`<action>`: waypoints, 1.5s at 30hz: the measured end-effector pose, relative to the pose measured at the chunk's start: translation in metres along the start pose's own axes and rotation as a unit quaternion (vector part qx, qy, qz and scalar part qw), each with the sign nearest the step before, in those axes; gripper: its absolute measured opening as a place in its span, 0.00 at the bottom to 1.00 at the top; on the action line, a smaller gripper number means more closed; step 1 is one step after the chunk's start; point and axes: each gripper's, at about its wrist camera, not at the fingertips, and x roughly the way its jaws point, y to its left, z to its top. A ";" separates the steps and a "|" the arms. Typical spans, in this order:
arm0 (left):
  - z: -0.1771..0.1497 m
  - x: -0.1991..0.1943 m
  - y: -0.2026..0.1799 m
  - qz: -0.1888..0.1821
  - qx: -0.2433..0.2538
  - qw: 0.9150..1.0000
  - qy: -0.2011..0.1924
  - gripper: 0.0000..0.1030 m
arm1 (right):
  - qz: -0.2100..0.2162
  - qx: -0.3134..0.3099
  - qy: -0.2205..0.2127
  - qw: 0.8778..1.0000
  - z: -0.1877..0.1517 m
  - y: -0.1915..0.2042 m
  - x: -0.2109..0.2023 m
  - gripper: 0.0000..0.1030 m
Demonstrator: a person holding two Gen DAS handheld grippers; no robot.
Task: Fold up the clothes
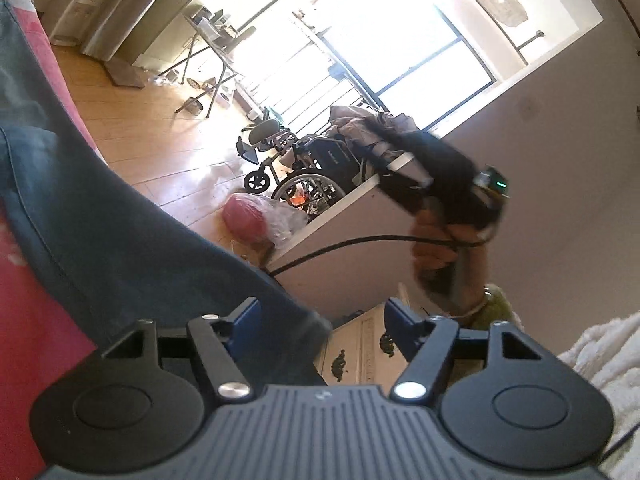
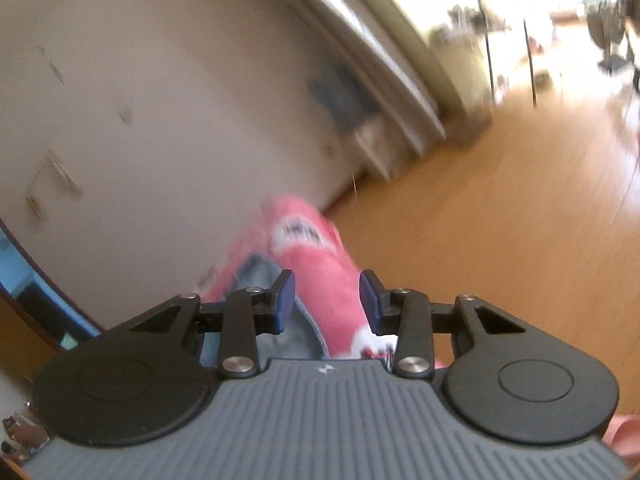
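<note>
Up close in the left wrist view, the left tool [image 1: 322,322] has its jaws spread wide, and a leg of the blue jeans [image 1: 120,216] runs down from the upper left, its end lying across the gap nearer the left blue pad without being pinched. The jeans rest on a pink blanket [image 1: 28,304] that fills the left edge. Across the room, the right tool [image 1: 436,184] shows as a blurred dark shape held in a hand [image 1: 444,248], with a black cable [image 1: 340,246] trailing from it. Behind are a wheelchair [image 1: 304,168] on the wooden floor [image 1: 140,140], a red bag in clear plastic [image 1: 256,220] beside a white cabinet [image 1: 352,240], and a bright window [image 1: 400,48]. A white fluffy cloth [image 1: 604,360] sits at the lower right.

From the right wrist view, which is motion-blurred, the right tool [image 2: 326,300] stands fairly wide too, gripping nothing. Between and beyond its pads lies the pink blanket [image 2: 320,276], with a pale patch of the jeans [image 2: 260,276] just left of it, close to the left pad. Whether the pads touch the fabric cannot be told. A beige wall [image 2: 160,100] and the floor [image 2: 500,220] fill the rest.
</note>
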 end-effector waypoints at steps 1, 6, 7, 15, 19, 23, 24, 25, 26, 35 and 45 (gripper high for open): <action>-0.003 -0.001 -0.004 0.000 0.005 1.000 -0.001 0.67 | 0.008 0.000 -0.018 1.000 0.005 0.002 -0.019 0.35; -0.009 -0.006 -0.028 0.012 0.042 0.999 -0.017 0.68 | 0.072 -0.006 -0.125 0.989 0.042 0.019 -0.105 0.38; -0.009 -0.008 -0.031 0.013 0.044 0.999 -0.024 0.68 | 0.090 -0.006 -0.150 0.985 0.050 0.024 -0.120 0.39; -0.004 -0.035 -0.017 0.037 -0.040 0.994 -0.097 0.68 | 0.224 -0.001 -0.235 0.946 0.087 0.074 -0.155 0.49; 0.004 -0.051 0.006 0.089 -0.079 0.984 -0.134 0.70 | 0.272 0.008 -0.171 0.947 0.081 0.118 -0.084 0.50; 0.010 -0.069 0.032 0.162 -0.080 0.973 -0.145 0.72 | 0.301 0.022 -0.092 0.949 0.060 0.161 0.000 0.50; 0.013 -0.074 0.038 0.181 -0.079 0.970 -0.144 0.73 | 0.305 0.025 -0.075 0.949 0.052 0.170 0.020 0.50; 0.013 -0.079 0.045 0.199 -0.076 0.967 -0.142 0.73 | 0.308 0.027 -0.057 0.949 0.045 0.179 0.039 0.50; 0.014 -0.084 0.053 0.218 -0.073 0.963 -0.139 0.73 | 0.311 0.030 -0.041 0.949 0.036 0.187 0.060 0.50; 0.031 -0.129 0.142 0.318 -0.088 0.934 -0.134 0.74 | 0.307 0.027 0.065 0.949 -0.024 0.243 0.202 0.50; 0.058 -0.136 0.200 0.269 -0.095 0.944 -0.166 0.74 | 0.240 -0.058 0.089 0.965 -0.072 0.316 0.273 0.50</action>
